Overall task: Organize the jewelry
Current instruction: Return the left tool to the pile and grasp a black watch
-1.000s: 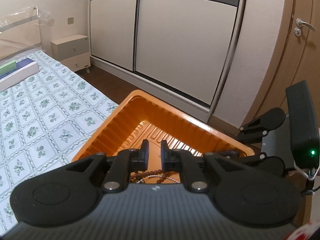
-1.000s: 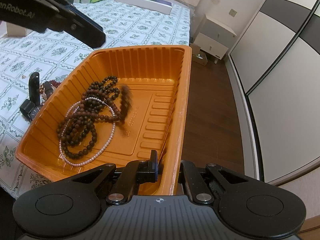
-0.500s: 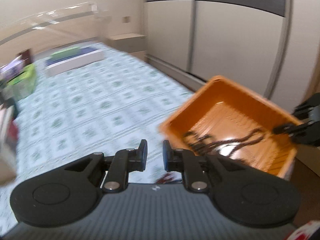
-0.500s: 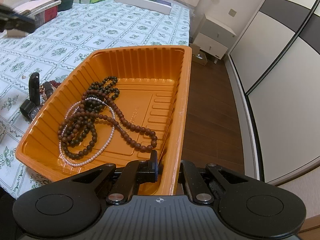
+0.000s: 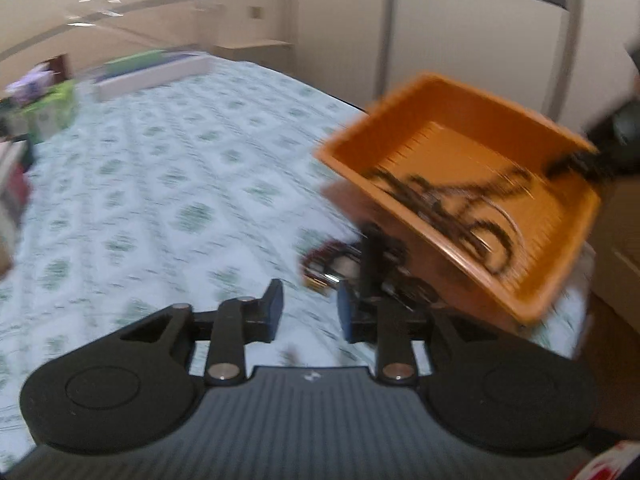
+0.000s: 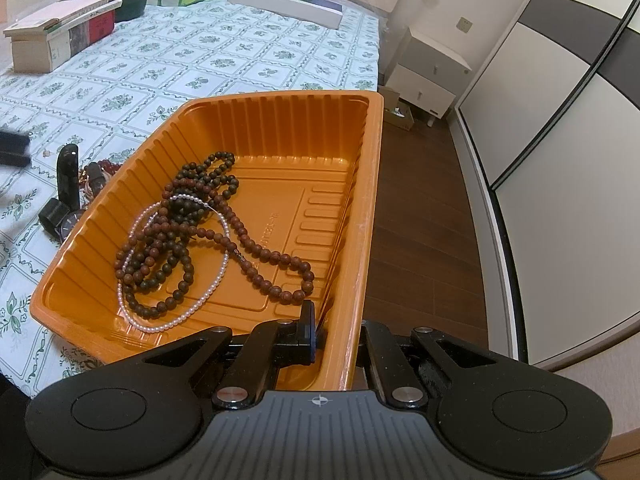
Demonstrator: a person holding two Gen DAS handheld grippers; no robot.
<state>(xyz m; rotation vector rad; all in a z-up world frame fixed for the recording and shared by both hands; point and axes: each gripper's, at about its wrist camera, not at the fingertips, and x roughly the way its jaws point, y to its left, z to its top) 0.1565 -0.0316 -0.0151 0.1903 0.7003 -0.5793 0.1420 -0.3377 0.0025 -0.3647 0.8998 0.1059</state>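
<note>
Mid-sort: right gripper (image 6: 336, 334) clenched on the orange tray (image 6: 370, 200) wall, left gripper (image 5: 309, 312) released, empty.
Beads (image 6: 208, 236) lie in the tray ahead of the right gripper; next, I judge, the left gripper reaches the watch (image 5: 370, 268) just ahead on the bed (image 5: 160, 184).

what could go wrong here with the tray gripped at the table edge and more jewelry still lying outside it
The orange tray overhangs the table edge, held only by the right tongs on its wall; a slip could tip out the brown bead necklace and pearl strand.

The left tongs are open near the watch pile by the tray; a fast reach could bump it.
</note>
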